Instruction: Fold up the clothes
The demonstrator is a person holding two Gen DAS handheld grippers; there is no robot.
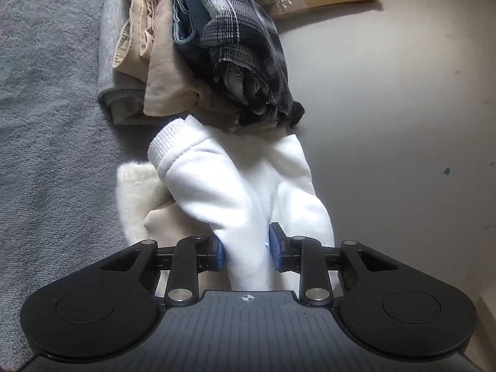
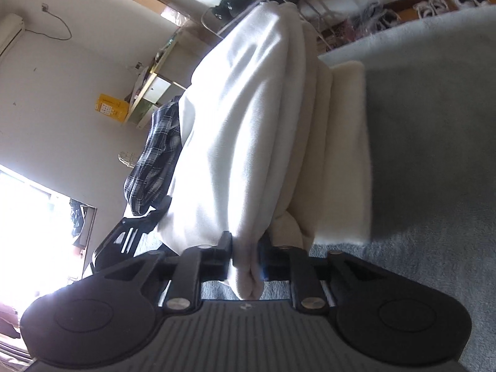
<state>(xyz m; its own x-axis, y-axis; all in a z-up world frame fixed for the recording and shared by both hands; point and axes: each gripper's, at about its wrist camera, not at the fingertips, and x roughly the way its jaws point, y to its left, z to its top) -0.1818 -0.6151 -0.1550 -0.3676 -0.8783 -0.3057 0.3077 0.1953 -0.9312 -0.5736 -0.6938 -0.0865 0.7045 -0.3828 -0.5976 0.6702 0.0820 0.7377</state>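
Observation:
A white sweatshirt [image 1: 235, 186] with a ribbed cuff hangs bunched in front of the left wrist camera. My left gripper [image 1: 246, 248] is shut on a fold of it, blue pads pressing the cloth from both sides. In the right wrist view the same white sweatshirt [image 2: 235, 124] drapes down over a folded cream garment [image 2: 341, 155]. My right gripper [image 2: 246, 260] is shut on its bunched edge. The left gripper's black body [image 2: 130, 235] shows at the lower left of that view.
A stack of folded clothes lies on the grey carpet [image 1: 46, 124]: grey [image 1: 108, 46], beige [image 1: 158, 62], blue, and a dark plaid shirt [image 1: 241, 46] on top. A fluffy cream garment [image 1: 136, 192] lies beneath the sweatshirt. A white wall [image 1: 387, 108] stands right. Shoes [image 2: 449, 0] line the far edge.

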